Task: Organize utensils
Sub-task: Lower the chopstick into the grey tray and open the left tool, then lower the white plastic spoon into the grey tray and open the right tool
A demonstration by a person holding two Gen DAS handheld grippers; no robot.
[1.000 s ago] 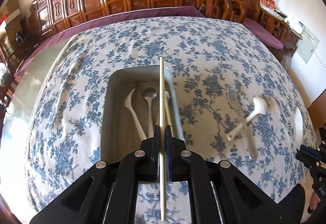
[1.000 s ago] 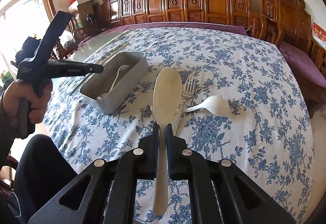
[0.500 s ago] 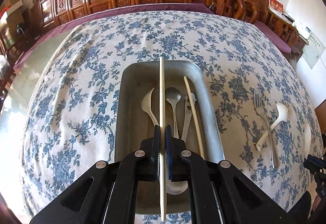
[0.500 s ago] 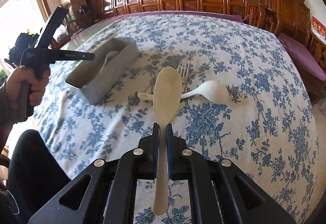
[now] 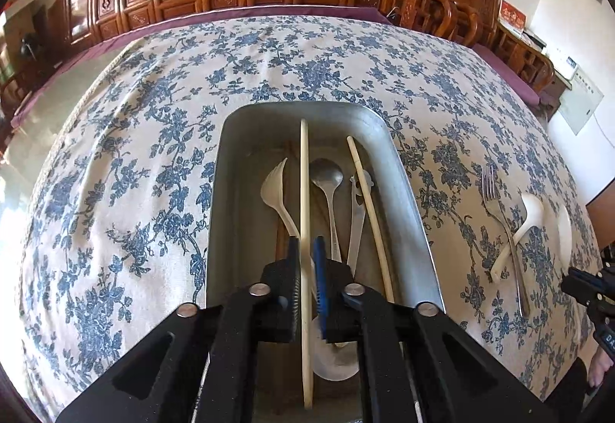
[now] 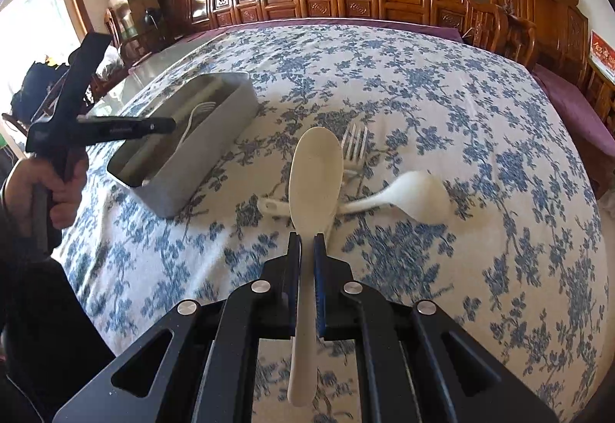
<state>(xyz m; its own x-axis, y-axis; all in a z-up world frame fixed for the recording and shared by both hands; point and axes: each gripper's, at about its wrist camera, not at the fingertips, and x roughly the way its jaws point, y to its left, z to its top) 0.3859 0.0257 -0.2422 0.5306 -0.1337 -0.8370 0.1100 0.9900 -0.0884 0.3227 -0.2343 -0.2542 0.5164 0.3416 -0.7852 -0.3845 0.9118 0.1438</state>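
Hovering over the metal tray (image 5: 407, 208), left gripper (image 5: 306, 250) jaws just eased apart, chopstick (image 5: 304, 192) between them; right gripper (image 6: 306, 244) clenches the cream spatula (image 6: 314, 173).

No text can be read. White lettering on the left hand-held gripper (image 6: 119, 129) and gold characters on a red sign (image 5: 511, 15) are too small to make out.
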